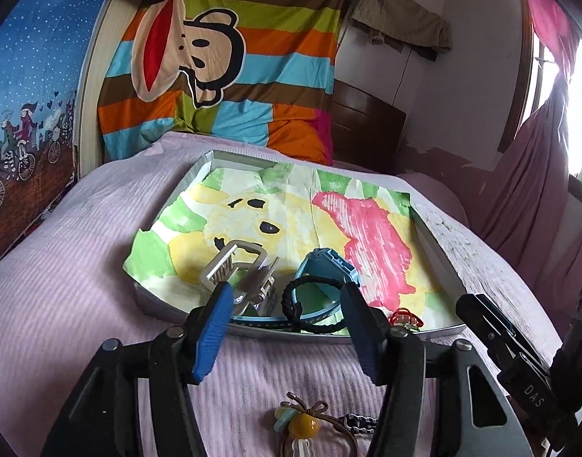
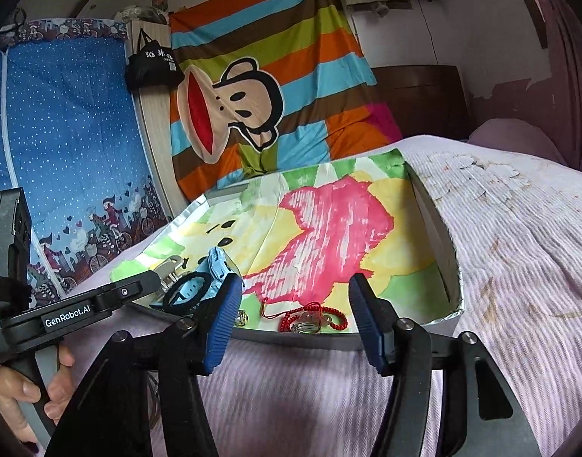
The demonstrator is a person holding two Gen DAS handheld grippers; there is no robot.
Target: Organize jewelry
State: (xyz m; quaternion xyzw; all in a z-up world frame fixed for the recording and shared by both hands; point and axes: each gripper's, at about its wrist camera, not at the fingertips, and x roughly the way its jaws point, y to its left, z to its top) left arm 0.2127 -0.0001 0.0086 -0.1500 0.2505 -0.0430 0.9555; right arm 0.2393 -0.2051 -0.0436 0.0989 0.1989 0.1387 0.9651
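Both hand-held grippers, left (image 1: 283,297) and right (image 2: 294,289), hang released and empty at the near rim of the tray (image 1: 439,243) on the bed. Inside lie the silver watch (image 1: 237,266), blue watch (image 1: 329,270), black cord bracelet (image 1: 313,308) and red beaded string (image 2: 313,314). A knotted hair tie (image 1: 302,424), perhaps beaded, lies outside. Reaching in could snag the overlapping bands and drag two pieces together.

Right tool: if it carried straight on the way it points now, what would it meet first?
Probably the tray's near rim, then the red beaded cord just inside; depth is unclear. The right tool is open and empty.
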